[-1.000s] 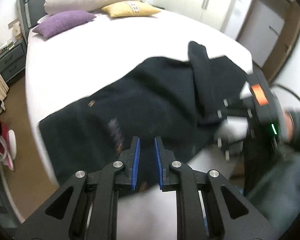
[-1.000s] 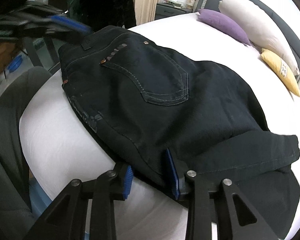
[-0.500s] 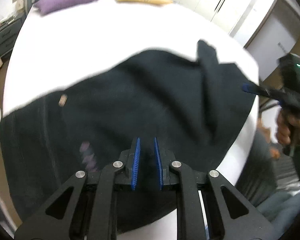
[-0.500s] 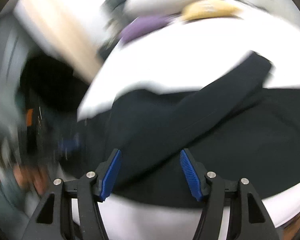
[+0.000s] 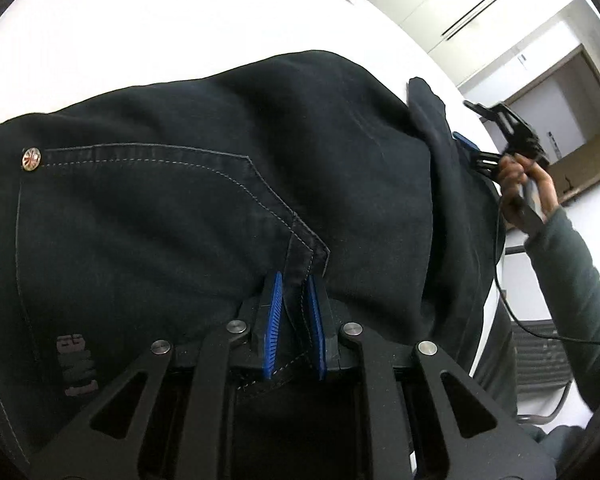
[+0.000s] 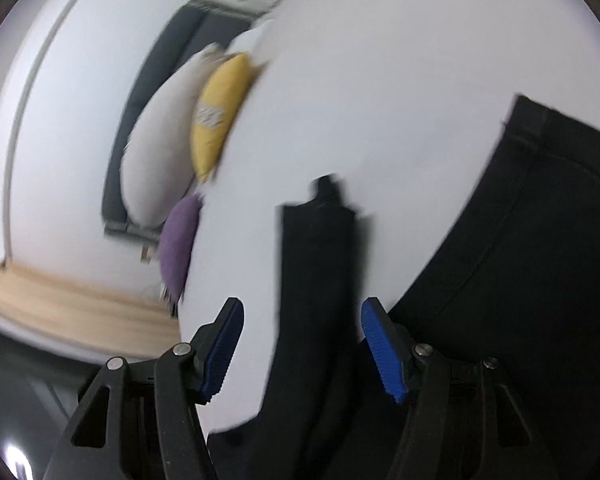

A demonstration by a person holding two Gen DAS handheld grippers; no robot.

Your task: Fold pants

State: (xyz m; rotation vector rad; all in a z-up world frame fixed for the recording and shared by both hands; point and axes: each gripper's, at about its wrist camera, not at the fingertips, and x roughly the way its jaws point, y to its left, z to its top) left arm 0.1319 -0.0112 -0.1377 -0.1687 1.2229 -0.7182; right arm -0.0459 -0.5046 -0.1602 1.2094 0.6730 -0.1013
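Note:
Dark denim pants (image 5: 204, 200) lie on the white bed (image 5: 140, 32), back pocket up. My left gripper (image 5: 294, 280) is shut on a fold of the pants at the pocket's lower corner. My right gripper (image 6: 302, 316) is open, its blue pads (image 6: 380, 344) either side of a narrow strip of the pants (image 6: 316, 280) that runs between them. A wider part of the pants (image 6: 520, 260) lies to its right. The right gripper also shows in the left wrist view (image 5: 500, 136), held by a hand at the pants' far edge.
A white pillow (image 6: 160, 140), a yellow pillow (image 6: 216, 112) and a purple pillow (image 6: 178, 240) lie at the dark headboard (image 6: 172, 60). White wardrobe doors (image 5: 452, 12) and a doorway (image 5: 560, 92) stand beyond the bed. A cable (image 5: 540, 328) hangs from the right hand.
My left gripper has moved in close over the back pocket, still shut on the pants. My right gripper has let go, opened wider and swung to the pants' far edge.

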